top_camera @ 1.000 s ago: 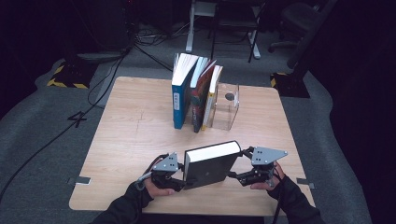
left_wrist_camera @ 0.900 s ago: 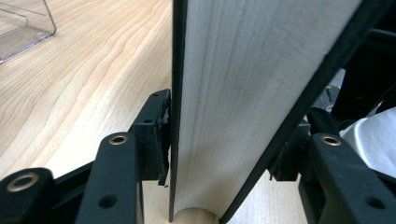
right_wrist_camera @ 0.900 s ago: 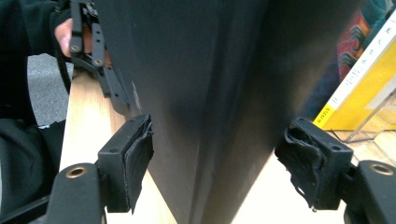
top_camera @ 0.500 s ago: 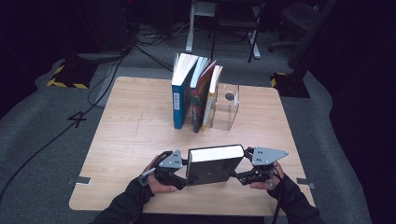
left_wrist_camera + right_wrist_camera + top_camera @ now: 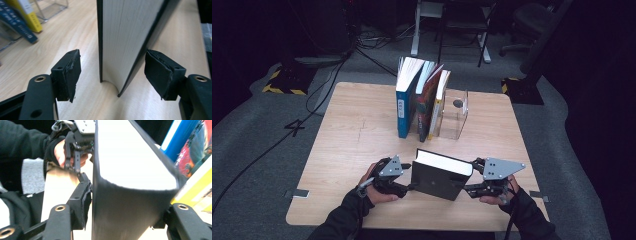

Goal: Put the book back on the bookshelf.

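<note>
Both grippers meet at one thick black book (image 5: 440, 174) near the front edge of the wooden table (image 5: 352, 135). On the person's right, the right gripper (image 5: 473, 189) has its two jaws pressed tight on the book's spine end, one jaw on each cover. In the right gripper view the black spine (image 5: 130, 212) sits squeezed between the two jaws, and the white page edge runs away from the camera.

On the other side, the left gripper (image 5: 408, 187) has its jaws wide apart. In the left gripper view the book's page end (image 5: 125, 37) stands between the two pads (image 5: 71, 72), but neither pad touches it. I can see table on both sides of the book.

The black book stands on its edge, tilted a little, with its white pages facing up and toward the far side.

Farther back, in the middle of the table, a row of books (image 5: 422, 100) stands upright. A blue book (image 5: 404, 102) is on the left of the row, a red one (image 5: 428, 105) is next, then a yellow one (image 5: 439, 107). They lean against a clear plastic bookend (image 5: 454, 115) on their right.
</note>
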The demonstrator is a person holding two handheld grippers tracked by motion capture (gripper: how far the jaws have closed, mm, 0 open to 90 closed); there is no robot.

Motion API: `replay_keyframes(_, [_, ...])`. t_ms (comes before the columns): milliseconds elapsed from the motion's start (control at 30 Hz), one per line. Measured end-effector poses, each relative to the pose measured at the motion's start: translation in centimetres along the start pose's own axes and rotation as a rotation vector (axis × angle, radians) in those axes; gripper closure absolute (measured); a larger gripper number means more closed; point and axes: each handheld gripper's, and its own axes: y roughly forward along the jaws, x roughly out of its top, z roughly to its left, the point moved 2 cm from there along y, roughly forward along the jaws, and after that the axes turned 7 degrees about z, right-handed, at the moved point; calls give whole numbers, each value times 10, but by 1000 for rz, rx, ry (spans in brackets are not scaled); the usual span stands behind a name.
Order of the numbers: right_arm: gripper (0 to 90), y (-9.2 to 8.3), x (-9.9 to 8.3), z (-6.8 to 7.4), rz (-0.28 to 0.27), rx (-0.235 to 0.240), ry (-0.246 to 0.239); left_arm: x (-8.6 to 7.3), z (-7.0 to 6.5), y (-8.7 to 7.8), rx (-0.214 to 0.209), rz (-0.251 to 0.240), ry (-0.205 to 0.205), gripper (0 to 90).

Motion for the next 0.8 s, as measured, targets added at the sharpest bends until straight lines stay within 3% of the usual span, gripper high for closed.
replay_keyframes(200, [469,1,12,3,37,-40,41,3,5,7,40,-23,-33,264])
replay_keyframes(500, [464,9,19,2,114,-53,98,4,8,10,35,-26,-54,259])
replay_keyframes(633, [450,15,20,2,112,-43,112,-2,7,2,52,12,-57,269])
replay_keyframes(700, [455,15,19,2,101,-55,128,-8,8,-4,84,49,-65,264])
replay_keyframes(800, [483,14,18,1,95,-66,144,-25,10,-16,114,100,-85,252])
